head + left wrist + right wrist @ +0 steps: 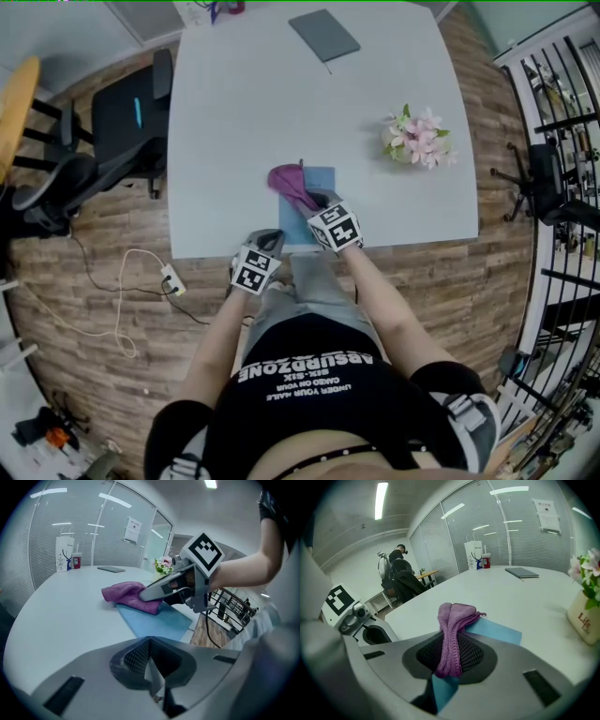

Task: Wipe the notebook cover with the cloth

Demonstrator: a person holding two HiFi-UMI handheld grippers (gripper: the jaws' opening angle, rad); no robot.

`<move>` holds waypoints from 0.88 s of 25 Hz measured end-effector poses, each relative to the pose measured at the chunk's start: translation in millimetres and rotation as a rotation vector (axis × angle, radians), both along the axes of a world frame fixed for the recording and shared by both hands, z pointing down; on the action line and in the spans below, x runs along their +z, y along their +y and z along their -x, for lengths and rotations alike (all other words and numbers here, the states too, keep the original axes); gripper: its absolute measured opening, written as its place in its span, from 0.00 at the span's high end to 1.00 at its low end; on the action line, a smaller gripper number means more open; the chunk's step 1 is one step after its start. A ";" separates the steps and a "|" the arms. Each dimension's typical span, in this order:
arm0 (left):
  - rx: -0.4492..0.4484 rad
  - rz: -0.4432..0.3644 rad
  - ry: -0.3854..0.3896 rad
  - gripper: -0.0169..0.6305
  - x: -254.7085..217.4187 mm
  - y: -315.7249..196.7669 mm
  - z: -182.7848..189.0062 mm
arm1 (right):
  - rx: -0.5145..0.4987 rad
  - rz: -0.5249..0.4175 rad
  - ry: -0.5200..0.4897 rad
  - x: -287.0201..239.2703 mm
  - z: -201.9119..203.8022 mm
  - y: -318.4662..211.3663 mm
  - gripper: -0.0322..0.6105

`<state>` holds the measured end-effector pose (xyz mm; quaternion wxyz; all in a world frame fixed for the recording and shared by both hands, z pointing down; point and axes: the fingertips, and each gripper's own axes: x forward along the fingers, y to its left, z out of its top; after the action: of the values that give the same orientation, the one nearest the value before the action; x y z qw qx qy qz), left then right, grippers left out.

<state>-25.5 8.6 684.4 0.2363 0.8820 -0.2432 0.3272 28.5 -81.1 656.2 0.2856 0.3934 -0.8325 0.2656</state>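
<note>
A blue notebook [307, 214] lies flat near the front edge of the white table [234, 112]. A purple cloth [292, 183] rests bunched on its far left part. My right gripper [321, 199] is shut on the purple cloth [454, 623], which hangs out from between its jaws over the notebook [496, 631]. My left gripper [269, 241] hovers at the table's front edge, just left of the notebook's near corner, jaws together with nothing in them. From the left gripper view, the cloth [125, 595] sits on the notebook [159, 623] with the right gripper [144, 595] clamped on it.
A pot of pink flowers [418, 141] stands to the right on the table. A grey flat notebook [323, 35] lies at the far edge, with a paper bag [63, 554] beyond it. An office chair [127, 117] stands left of the table, and metal shelving [562, 122] to the right.
</note>
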 end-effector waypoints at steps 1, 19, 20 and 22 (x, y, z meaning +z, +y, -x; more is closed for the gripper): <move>0.000 -0.001 -0.001 0.95 0.1 0.3 0.2 | 0.009 -0.001 0.000 -0.1 -3.2 0.0 0.82; -0.003 -0.031 -0.009 0.95 -0.9 -0.8 0.2 | 0.202 0.021 0.031 3.7 -82.2 9.2 0.82; -0.003 -0.032 -0.009 0.95 -1.0 -0.8 0.3 | 0.211 0.022 0.032 3.5 -86.0 11.0 0.82; -0.003 -0.033 -0.010 0.95 -0.8 -0.6 0.4 | 0.231 0.023 0.033 3.3 -93.4 14.8 0.82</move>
<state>-26.0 8.0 683.6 0.2209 0.8838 -0.2509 0.3274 121.8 -66.3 659.4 0.2714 0.4879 -0.7735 0.2999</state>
